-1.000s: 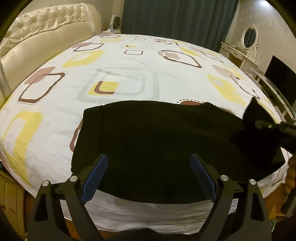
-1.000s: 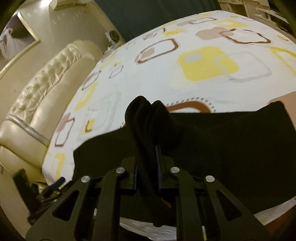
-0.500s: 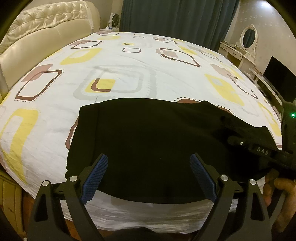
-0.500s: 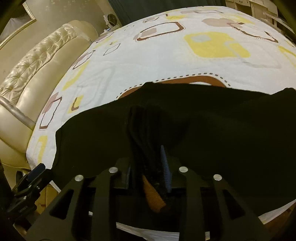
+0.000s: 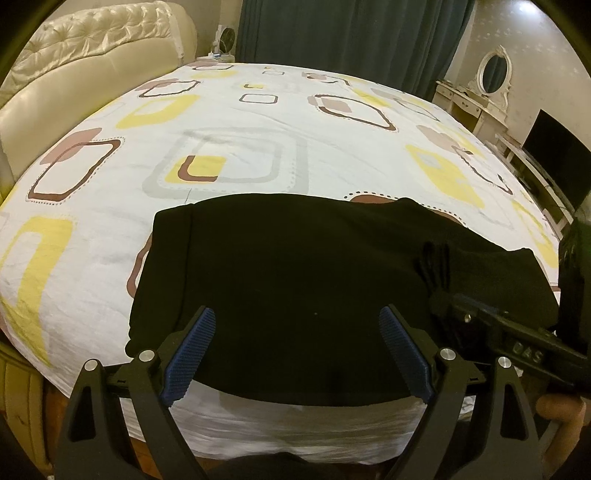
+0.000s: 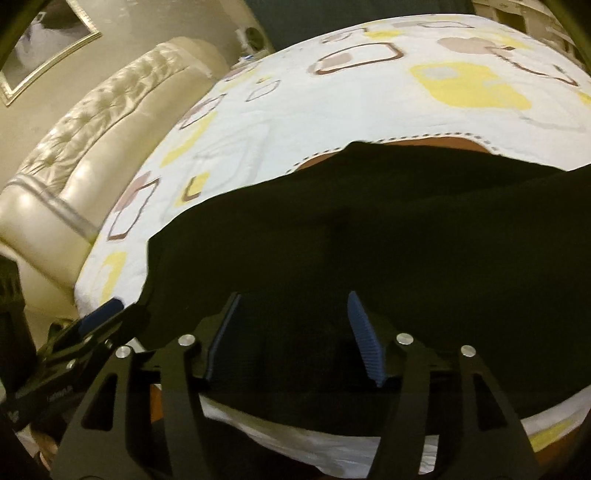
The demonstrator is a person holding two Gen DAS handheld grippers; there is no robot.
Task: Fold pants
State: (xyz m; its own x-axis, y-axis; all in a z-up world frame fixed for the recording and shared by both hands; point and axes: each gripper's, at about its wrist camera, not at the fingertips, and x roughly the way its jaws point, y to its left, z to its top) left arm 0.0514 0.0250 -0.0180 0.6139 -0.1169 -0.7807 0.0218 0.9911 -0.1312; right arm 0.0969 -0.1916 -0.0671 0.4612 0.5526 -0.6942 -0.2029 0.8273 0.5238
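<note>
The black pants [image 5: 295, 280] lie folded flat near the front edge of the bed, also filling the right wrist view [image 6: 369, 236]. My left gripper [image 5: 295, 350] is open and empty, hovering over the pants' near edge. My right gripper [image 6: 295, 332] is open over the pants, its blue pads [image 6: 364, 339] apart with nothing between them. In the left wrist view the right gripper [image 5: 443, 295] rests at the pants' right side, where the cloth is bunched. The left gripper also shows at the left in the right wrist view [image 6: 92, 325].
The bed [image 5: 258, 140] has a white sheet with yellow and brown squares. A cream tufted headboard [image 5: 74, 55] stands at the left. Dark curtains [image 5: 351, 33], a white dresser with mirror [image 5: 491, 85] and a black screen [image 5: 557, 158] are at the back and right.
My right gripper lowered the held pants fold onto the bed and opened, letting go of it. The left gripper stayed open and nearly still.
</note>
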